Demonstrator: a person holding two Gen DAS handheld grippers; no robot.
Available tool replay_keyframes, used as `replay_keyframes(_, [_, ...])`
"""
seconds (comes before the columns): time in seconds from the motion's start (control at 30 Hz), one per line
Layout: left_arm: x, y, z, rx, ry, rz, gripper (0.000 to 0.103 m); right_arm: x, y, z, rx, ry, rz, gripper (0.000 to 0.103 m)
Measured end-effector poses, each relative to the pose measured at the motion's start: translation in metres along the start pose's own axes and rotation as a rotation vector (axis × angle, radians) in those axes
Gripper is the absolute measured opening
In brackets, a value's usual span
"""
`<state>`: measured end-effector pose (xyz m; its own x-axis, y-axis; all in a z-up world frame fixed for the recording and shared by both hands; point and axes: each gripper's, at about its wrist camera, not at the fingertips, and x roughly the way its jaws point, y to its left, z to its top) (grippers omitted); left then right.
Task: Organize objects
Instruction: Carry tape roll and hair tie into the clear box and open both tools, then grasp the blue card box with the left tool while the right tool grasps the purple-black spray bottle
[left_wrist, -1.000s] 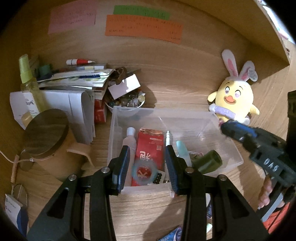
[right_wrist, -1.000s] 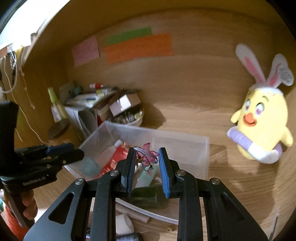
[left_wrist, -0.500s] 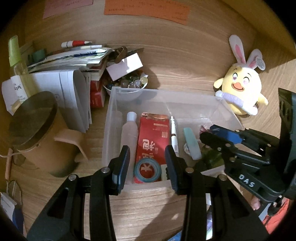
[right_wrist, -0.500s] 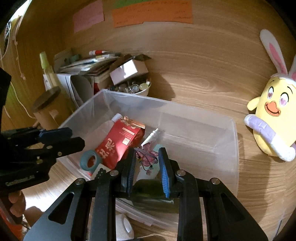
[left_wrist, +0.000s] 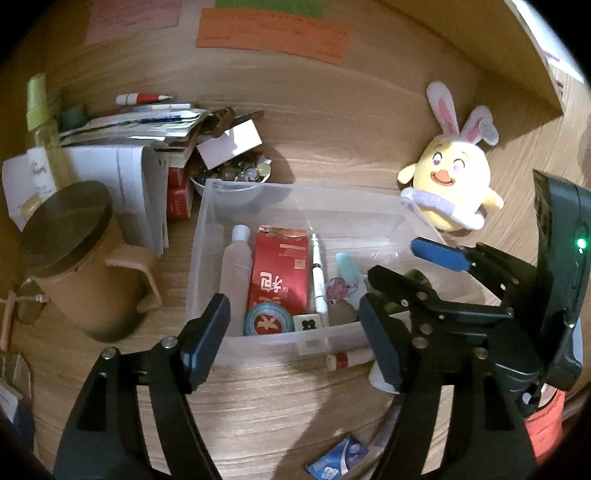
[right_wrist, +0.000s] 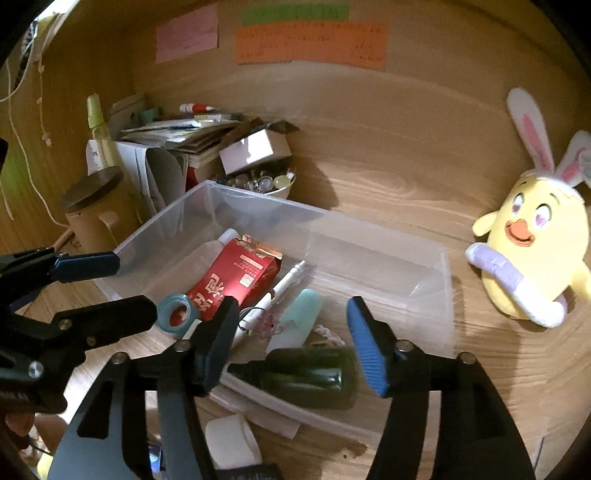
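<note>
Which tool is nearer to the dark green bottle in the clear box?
Right. The right tool, jaws opening, hangs just above the green bottle; the left tool is over the box's other end.

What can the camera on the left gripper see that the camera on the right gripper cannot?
Only the left wrist view shows the small white die with black spots in the box and the blue packet lying on the wooden desk.

Only the right wrist view shows the dark green bottle whole, lying at the box's near wall.

Both show the clear plastic box, the red packet, the blue tape ring and the yellow plush chick with rabbit ears.
</note>
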<state>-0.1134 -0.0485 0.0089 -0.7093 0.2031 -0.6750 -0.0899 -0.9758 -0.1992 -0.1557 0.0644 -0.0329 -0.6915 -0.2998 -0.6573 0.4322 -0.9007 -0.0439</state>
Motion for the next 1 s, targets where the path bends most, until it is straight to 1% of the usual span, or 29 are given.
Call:
replay_keyframes(0.03, [-0.001, 0.001, -0.001, -0.005, 0.003, 0.002, 0.072, -0.003, 0.000, -0.001, 0.000, -0.006, -0.003, 0.064])
replay_keyframes(0.1, [-0.005, 0.000, -0.003, 0.009, -0.004, 0.022, 0.072, -0.011, 0.000, -0.004, 0.000, -0.019, -0.011, 0.067])
replay_keyframes(0.2, [-0.011, -0.005, -0.008, 0.059, -0.015, 0.111, 0.074, -0.023, 0.000, -0.010, -0.006, -0.031, -0.019, 0.068])
replay_keyframes(0.23, [-0.013, -0.006, -0.010, 0.072, -0.017, 0.125, 0.074, -0.028, 0.000, -0.012, -0.009, -0.037, -0.023, 0.070])
replay_keyframes(0.27, [-0.015, -0.007, -0.012, 0.082, -0.020, 0.135, 0.074, -0.032, 0.000, -0.014, -0.011, -0.043, -0.024, 0.071])
replay_keyframes(0.33, [-0.019, -0.009, -0.017, 0.097, -0.020, 0.139, 0.074, -0.041, -0.001, -0.019, -0.008, -0.053, -0.019, 0.078])
replay_keyframes(0.37, [-0.020, -0.009, -0.019, 0.106, -0.015, 0.146, 0.075, -0.045, -0.001, -0.021, -0.007, -0.057, -0.018, 0.079])
replay_keyframes(0.4, [-0.021, -0.010, -0.022, 0.117, -0.007, 0.159, 0.076, -0.050, -0.001, -0.025, -0.005, -0.062, -0.016, 0.080])
replay_keyframes(0.47, [-0.023, -0.011, -0.028, 0.133, 0.000, 0.179, 0.082, -0.057, -0.001, -0.030, -0.003, -0.065, -0.012, 0.080])
replay_keyframes(0.53, [-0.024, -0.009, -0.033, 0.139, 0.009, 0.188, 0.085, -0.062, -0.001, -0.037, 0.000, -0.060, 0.000, 0.081])
replay_keyframes(0.57, [-0.024, -0.008, -0.037, 0.141, 0.020, 0.187, 0.085, -0.063, -0.001, -0.040, 0.002, -0.056, 0.003, 0.081])
replay_keyframes(0.77, [-0.021, -0.007, -0.059, 0.165, 0.086, 0.181, 0.085, -0.062, 0.006, -0.065, 0.005, 0.004, 0.037, 0.081])
replay_keyframes(1.0, [-0.019, -0.005, -0.084, 0.195, 0.151, 0.171, 0.085, -0.040, 0.025, -0.090, -0.040, 0.121, 0.095, 0.083])
